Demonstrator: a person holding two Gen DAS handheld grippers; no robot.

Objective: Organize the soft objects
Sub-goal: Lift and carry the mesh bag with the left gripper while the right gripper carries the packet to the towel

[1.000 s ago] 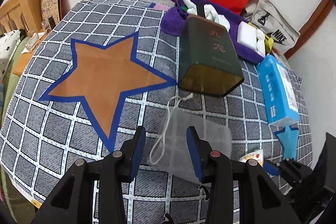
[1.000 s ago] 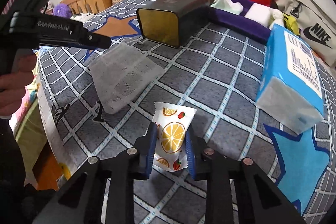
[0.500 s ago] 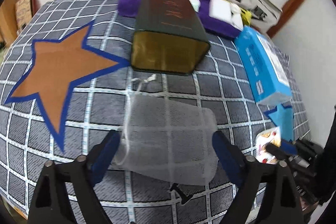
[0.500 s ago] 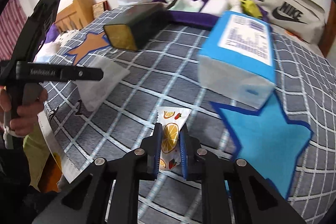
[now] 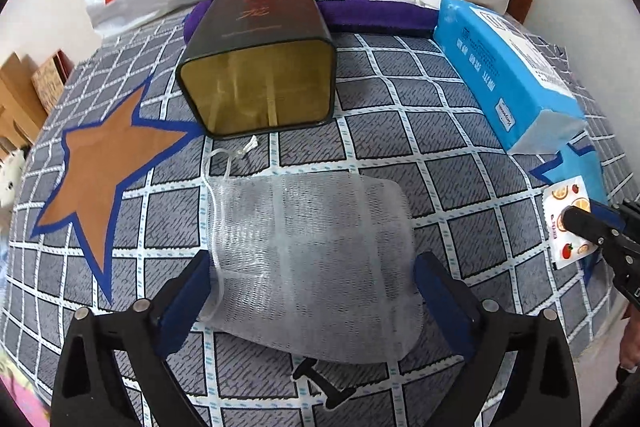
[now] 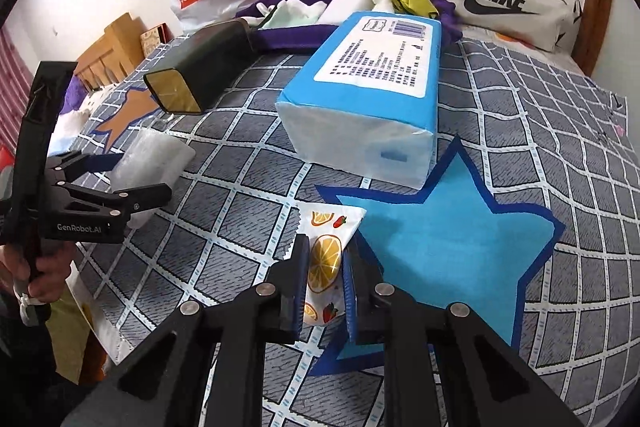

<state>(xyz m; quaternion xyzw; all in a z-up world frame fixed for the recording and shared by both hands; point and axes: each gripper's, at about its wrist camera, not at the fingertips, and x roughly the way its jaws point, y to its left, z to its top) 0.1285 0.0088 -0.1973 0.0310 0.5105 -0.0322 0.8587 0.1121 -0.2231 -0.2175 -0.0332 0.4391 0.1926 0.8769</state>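
Observation:
A white mesh drawstring pouch (image 5: pixel 316 259) lies flat on the checked cloth. My left gripper (image 5: pixel 316 291) is open wide, one finger at each side of the pouch's near end. The pouch also shows in the right wrist view (image 6: pixel 152 159). My right gripper (image 6: pixel 325 281) is shut on a fruit-print packet (image 6: pixel 326 251) and holds it at the left edge of the light blue star (image 6: pixel 448 251). The packet shows at the right of the left wrist view (image 5: pixel 566 223).
A dark tin (image 5: pixel 260 67) lies on its side, open end toward me, beyond the pouch. A blue tissue pack (image 6: pixel 368 99) lies behind the blue star. An orange star (image 5: pixel 108 167) is at left. A purple towel (image 5: pixel 360 15) with white items and bags lie at the back.
My left gripper opened wide and moved forward over the pouch. My right gripper closed on the packet and carried it right, to the blue star's edge.

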